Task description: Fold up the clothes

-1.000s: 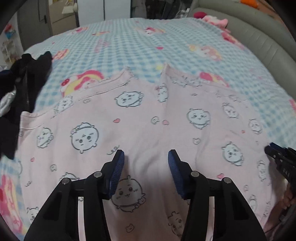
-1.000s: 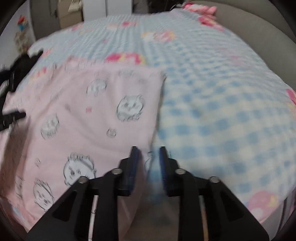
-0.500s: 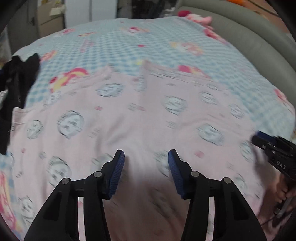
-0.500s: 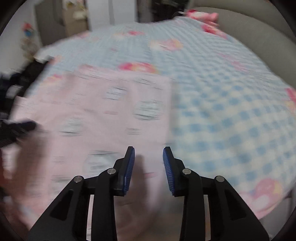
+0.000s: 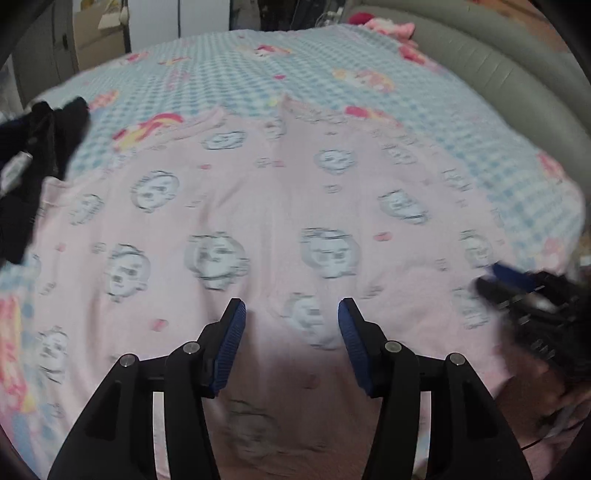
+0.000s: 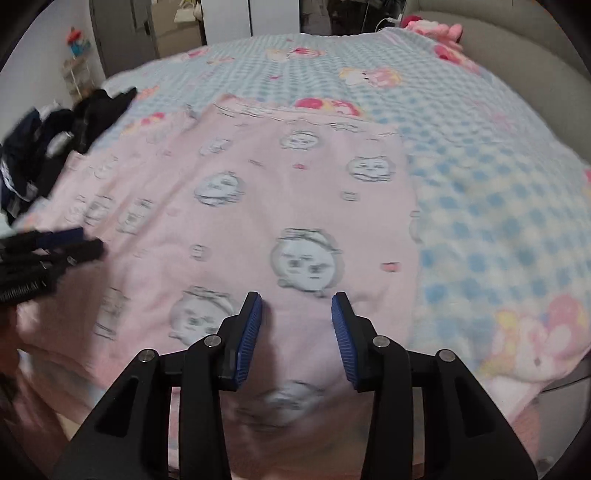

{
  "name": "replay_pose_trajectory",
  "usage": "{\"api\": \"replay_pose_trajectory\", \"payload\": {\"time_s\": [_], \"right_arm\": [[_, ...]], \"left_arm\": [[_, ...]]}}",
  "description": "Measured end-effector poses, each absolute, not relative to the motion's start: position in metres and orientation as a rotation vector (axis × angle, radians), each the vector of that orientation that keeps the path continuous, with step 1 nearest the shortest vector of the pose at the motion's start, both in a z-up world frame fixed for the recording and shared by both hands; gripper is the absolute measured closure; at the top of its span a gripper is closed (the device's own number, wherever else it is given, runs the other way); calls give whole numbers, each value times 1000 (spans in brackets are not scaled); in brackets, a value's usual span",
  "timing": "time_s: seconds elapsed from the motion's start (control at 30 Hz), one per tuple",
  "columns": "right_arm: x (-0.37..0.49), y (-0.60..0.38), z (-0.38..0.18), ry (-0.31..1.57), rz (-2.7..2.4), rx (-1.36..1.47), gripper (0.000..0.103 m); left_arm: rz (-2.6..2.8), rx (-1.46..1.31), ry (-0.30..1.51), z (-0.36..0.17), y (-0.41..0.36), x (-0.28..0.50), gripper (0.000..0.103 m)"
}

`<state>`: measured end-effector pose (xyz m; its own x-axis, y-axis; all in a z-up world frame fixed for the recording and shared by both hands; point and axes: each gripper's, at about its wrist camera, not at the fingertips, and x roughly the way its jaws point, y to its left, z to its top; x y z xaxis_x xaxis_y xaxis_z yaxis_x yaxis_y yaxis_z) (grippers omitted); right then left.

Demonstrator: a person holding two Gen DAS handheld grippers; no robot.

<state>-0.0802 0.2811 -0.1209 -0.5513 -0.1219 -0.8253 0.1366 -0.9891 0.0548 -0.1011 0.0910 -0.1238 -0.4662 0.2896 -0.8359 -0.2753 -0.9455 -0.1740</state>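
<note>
- Left hand-held gripper (image 5: 291, 314): jaws spread wide, nothing between the blue pads (image 5: 232, 343), hovers over near-middle of the pink garment (image 5: 280, 206); contact w/ fabric can't tell.
- Right hand-held gripper (image 6: 296, 314): jaws also spread wide, nothing held, over the garment's near right part, just inside its right edge.
- Each gripper shows in the other's cam: right one at far right edge of left wrist view (image 5: 517, 280), left one at far left edge of right wrist view (image 6: 55, 243); both blurred there, tips over the pink fabric.
- Pink garment w/ grey-white cartoon faces + small red hearts: spread flat on the bed (image 5: 332, 66), looks like shorts/pants, two leg ends pointing away from the cams w/ a notch between them at the far edge. Near end runs under both grippers, out of frame bottom.
- Bed cover: blue/white check blanket w/ pink cartoon prints; bare blanket beyond and right of the garment.
- Dark clothes pile (image 5: 33, 147) on bed, left of garment, touching/overlapping its far-left corner; black + navy pieces, also seen in right wrist view (image 6: 55, 147).
- Pink plush item (image 6: 436, 27) at far end of bed, by grey padded headboard (image 5: 498, 66).
- Containers: none made out. Motion blur in both views, fine detail unclear.
</note>
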Motion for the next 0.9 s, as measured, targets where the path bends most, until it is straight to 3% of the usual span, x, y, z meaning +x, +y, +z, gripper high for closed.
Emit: {"api": "replay_pose_trajectory", "payload": {"time_s": [0.07,0.2,0.4,0.5,0.67,0.83,0.9], "right_arm": [[-78,260,-124,38,-2581,1363,62],[-75,243,-144,256,-2630,1429,63],[-51,263,-119,95,-2685,1361,62],[-47,248,-121,117,-2660,1338,62],[-23,250,-123,247,-2658,1370,62],[3,247,-109,303,-2683,1305,63],[7,248,-100,246,-2673,1259,63]], "left_arm": [[2410,-1422,41,-133,109,-93,48],[2407,-1460,246,-145,117,-73,46],[2497,-1372,9,-115,72,-48,45],[2507,-1460,-108,-129,68,-46,45],[2532,-1499,76,-150,85,-10,45],[2556,-1446,-31,-133,62,12,46],[2584,-1464,-55,-132,53,9,46]]}}
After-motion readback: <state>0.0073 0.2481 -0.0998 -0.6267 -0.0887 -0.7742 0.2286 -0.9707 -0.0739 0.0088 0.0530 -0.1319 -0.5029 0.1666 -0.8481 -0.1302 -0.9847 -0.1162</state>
